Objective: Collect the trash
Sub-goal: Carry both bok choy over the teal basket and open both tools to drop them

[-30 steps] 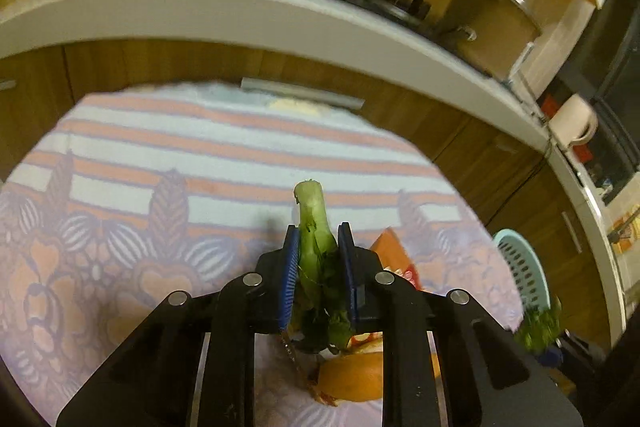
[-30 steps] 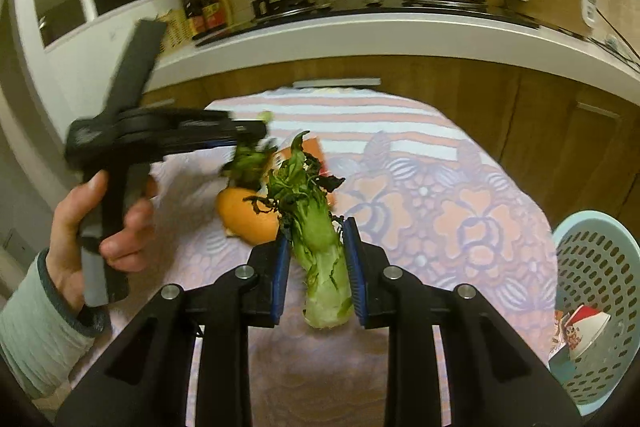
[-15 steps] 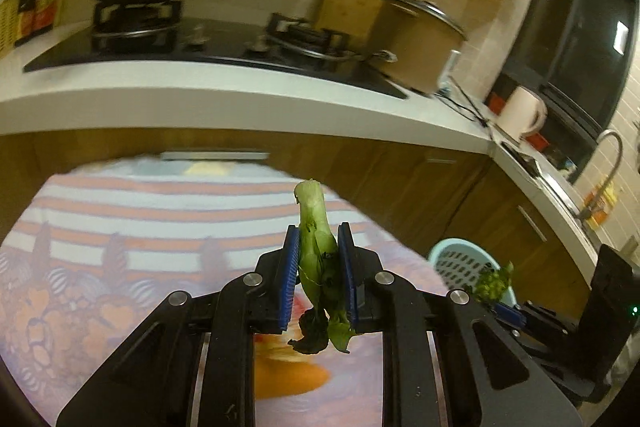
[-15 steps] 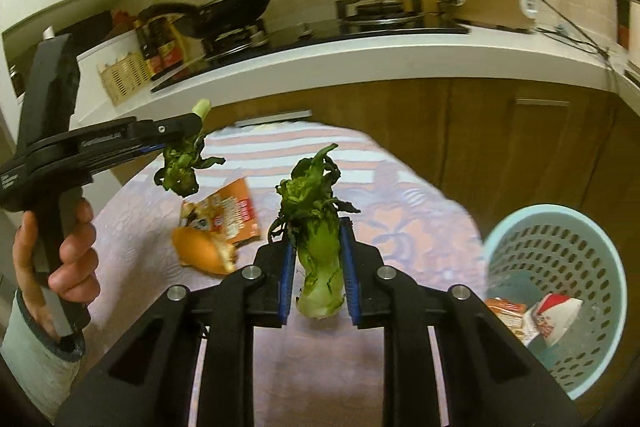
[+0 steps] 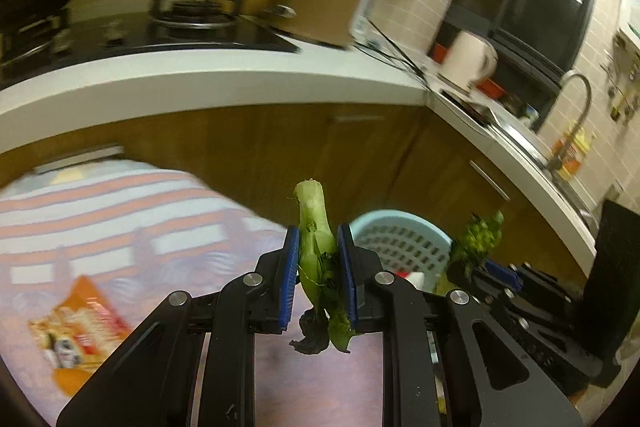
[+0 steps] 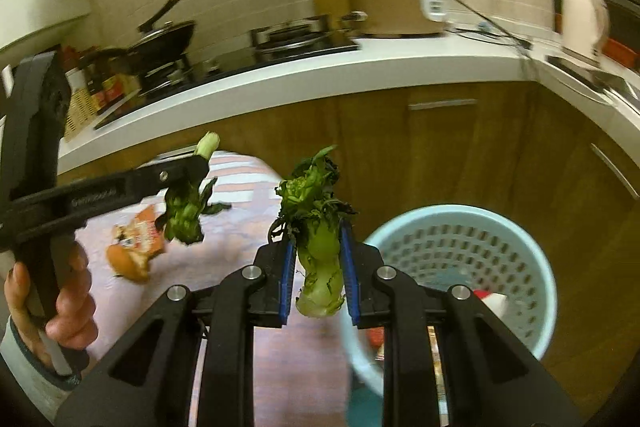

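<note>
The pale blue basket (image 6: 460, 267), one only, stands on the floor at four o'clock in the right wrist view, with a red-and-white scrap inside. The table under its patterned cloth (image 5: 120, 227) sits at nine o'clock, bearing one snack wrapper (image 6: 138, 231) and one orange peel (image 6: 128, 263).

There are two vegetable scraps, each carried in the air. The right gripper (image 6: 317, 267) is clenched on the fatter vegetable stub (image 6: 320, 259), root end down, just left of the basket's rim. The left gripper (image 5: 319, 267) is clamped on a thinner stalk (image 5: 314, 231), cut end up, with the basket beyond it at one o'clock.

To do this well, I would bring each scrap fully over the basket's mouth before letting go, one at a time, so limp leaves don't snag on the rim.
</note>
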Demonstrator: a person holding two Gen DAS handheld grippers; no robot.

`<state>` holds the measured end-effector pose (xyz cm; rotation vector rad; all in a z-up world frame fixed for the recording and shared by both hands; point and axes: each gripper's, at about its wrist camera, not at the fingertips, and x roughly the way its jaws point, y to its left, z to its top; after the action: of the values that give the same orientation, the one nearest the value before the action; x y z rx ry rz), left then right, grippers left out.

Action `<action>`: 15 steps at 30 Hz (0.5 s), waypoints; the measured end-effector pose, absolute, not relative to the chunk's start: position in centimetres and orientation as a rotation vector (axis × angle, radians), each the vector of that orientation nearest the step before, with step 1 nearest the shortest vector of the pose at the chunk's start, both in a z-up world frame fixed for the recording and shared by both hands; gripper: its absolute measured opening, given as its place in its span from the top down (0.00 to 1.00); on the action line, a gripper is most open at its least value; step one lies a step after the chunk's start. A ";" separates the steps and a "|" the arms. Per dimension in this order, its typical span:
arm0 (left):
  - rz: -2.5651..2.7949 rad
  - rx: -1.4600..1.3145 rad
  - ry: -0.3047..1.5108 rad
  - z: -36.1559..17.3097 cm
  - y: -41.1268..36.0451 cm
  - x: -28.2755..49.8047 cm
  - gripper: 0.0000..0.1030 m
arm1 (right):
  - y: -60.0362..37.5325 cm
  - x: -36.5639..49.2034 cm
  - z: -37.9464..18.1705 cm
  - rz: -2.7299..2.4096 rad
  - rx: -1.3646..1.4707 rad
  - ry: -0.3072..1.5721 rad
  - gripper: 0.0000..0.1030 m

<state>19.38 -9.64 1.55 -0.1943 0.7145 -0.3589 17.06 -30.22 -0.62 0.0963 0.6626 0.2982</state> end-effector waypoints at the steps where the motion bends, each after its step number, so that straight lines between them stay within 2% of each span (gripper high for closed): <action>1: -0.371 -0.180 0.720 1.4 -10.7 19.6 0.83 | -31.2 17.3 -1.1 0.261 0.107 0.673 0.82; 15: -0.522 -0.134 0.891 -4.9 -21.1 24.3 0.83 | -39.7 20.8 -8.4 0.033 0.270 0.827 0.82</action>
<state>24.34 -21.06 -4.88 -0.1343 0.8910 -0.5224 20.84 -39.73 -8.35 0.2695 0.8274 0.0335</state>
